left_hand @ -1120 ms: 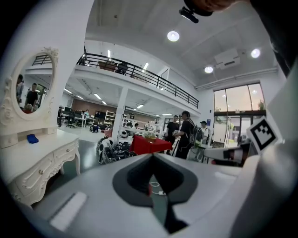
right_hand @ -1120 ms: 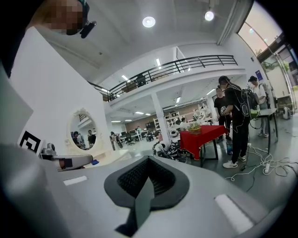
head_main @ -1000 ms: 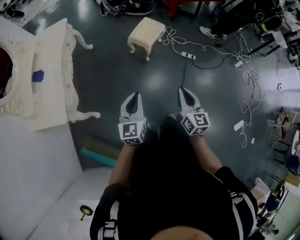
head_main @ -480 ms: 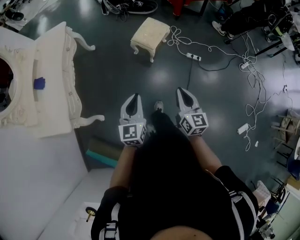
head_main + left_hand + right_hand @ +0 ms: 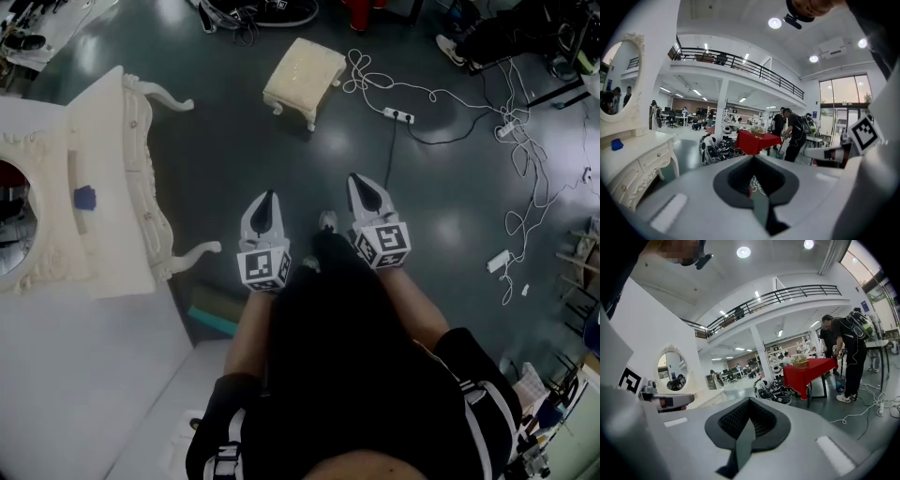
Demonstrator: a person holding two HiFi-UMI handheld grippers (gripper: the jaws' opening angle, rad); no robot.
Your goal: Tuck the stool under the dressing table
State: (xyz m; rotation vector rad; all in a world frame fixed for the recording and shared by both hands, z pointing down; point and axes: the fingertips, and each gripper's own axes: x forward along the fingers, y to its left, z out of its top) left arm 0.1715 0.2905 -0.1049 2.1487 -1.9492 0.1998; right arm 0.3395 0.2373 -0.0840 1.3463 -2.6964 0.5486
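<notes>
We are holding the left gripper point(image 5: 267, 199) and the right gripper point(image 5: 364, 183) side by side over the dark, glossy floor point(image 5: 234, 141); each gripper view is showing its own grey jaws pressed fully together along one seam, inside a black ribbed hollow, with nothing between them; only the head view is showing the stool point(image 5: 303, 82), which is standing upright on the floor ahead of both claws, well apart from the dressing table point(image 5: 108, 187) at the left and not under it; it is cream, with a padded, textured rectangular seat and short curved legs; the same view is giving us the table's flat cream top, its scrolled carved edge and out-curving legs, a small blue thing point(image 5: 85, 197) lying on it, and, off to the right, a white power strip point(image 5: 400, 115) among looping white cables point(image 5: 525, 178); the left gripper view is adding the table's side, with carved drawer fronts and small knobs, and the oval mirror point(image 5: 618, 79) in its ornate frame; both gripper views are looking level across a hall, where a red-draped table point(image 5: 811, 369), a standing person point(image 5: 851, 352) with a backpack and a balcony with a dark railing point(image 5: 740, 63) are showing.
</notes>
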